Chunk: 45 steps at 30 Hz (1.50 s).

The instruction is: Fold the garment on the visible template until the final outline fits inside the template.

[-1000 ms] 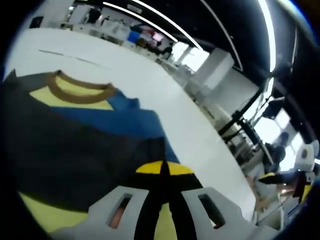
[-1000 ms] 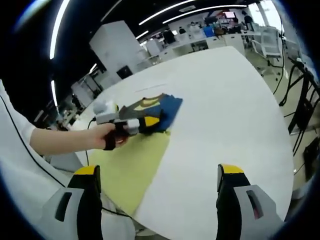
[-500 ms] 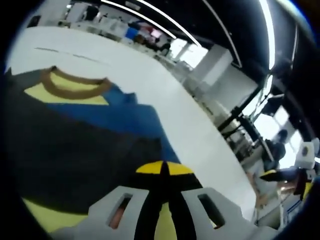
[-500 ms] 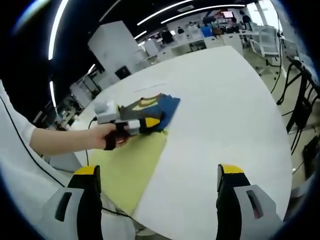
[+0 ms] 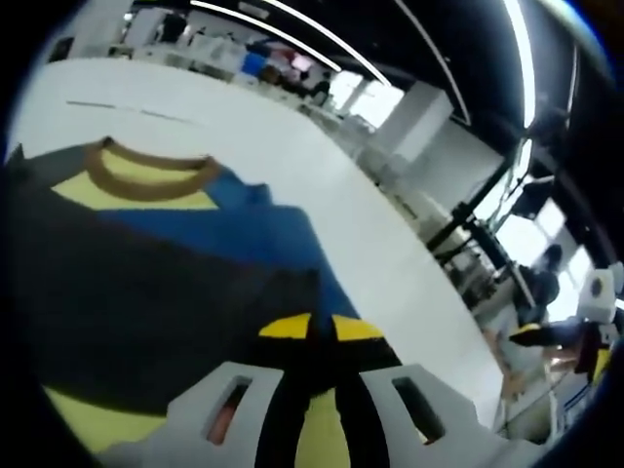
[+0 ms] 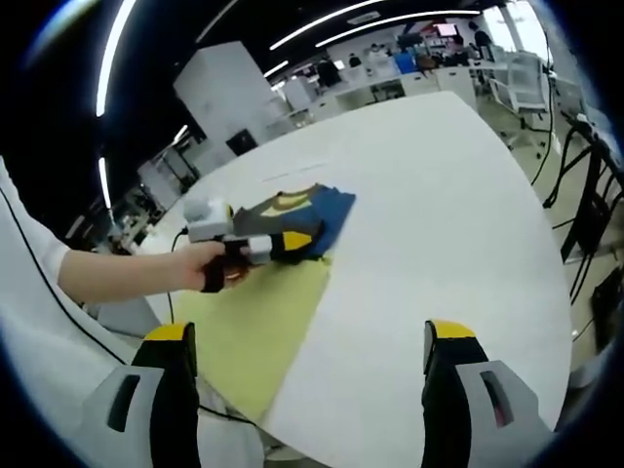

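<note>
My left hand-held gripper (image 5: 312, 330) is nearly together on the folded garment (image 6: 292, 219) atop the template (image 6: 258, 327), the right one (image 6: 310, 366) apart, folding seemingly almost finished.

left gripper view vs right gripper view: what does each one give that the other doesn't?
Left gripper view: close detail of the garment, its tan collar and blue panel, with the left gripper nearly closed on the dark fabric.

Right gripper view: the wide layout, with the yellow template stretching toward the table edge, the hand holding the left gripper, and the right gripper open above the table.

Both: garment, template, white table.
</note>
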Motion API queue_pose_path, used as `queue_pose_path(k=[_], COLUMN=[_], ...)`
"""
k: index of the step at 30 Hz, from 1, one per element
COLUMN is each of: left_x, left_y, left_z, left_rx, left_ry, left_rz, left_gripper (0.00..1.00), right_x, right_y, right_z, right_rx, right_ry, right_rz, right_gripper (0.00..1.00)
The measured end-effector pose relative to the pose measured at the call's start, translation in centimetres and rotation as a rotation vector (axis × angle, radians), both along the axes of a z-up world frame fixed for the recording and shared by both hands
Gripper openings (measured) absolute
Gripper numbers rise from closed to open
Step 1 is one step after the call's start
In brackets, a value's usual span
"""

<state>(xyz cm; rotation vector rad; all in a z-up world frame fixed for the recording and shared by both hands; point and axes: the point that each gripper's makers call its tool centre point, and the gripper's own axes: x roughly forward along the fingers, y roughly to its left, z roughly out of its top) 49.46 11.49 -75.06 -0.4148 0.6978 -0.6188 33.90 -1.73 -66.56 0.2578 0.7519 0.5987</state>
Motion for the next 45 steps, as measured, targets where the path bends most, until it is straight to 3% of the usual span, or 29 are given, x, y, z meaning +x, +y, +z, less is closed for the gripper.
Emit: queue_pose_path(k=[9,27,33,45], left_x=[-0.5,-2.0,-2.9,-4.8], left_y=[2.7,14.2,17.2,22.0], left_z=[1.2,2.9,4.1,5.1], left_rx=[0.030,0.100,0.109,0.152], left_ry=[-0.022,-0.042,-0.072,-0.059], left_rz=[-0.001,0.122,0.140,0.167], left_gripper=[0.14,0.33,0.41,0.49], right_x=[0.3,1.5,1.3,1.7], right_y=[1.9,4.6,5.6,6.9], right_z=[0.4,1.0,0.7,0.6], right_rx=[0.003,0.001,0.005,0.008], right_ry=[-0.012,-0.040,-0.038,-0.042], right_rz=[0.027,0.038,0.043,0.050], right_gripper=[0.96,0.96,0.96,0.96])
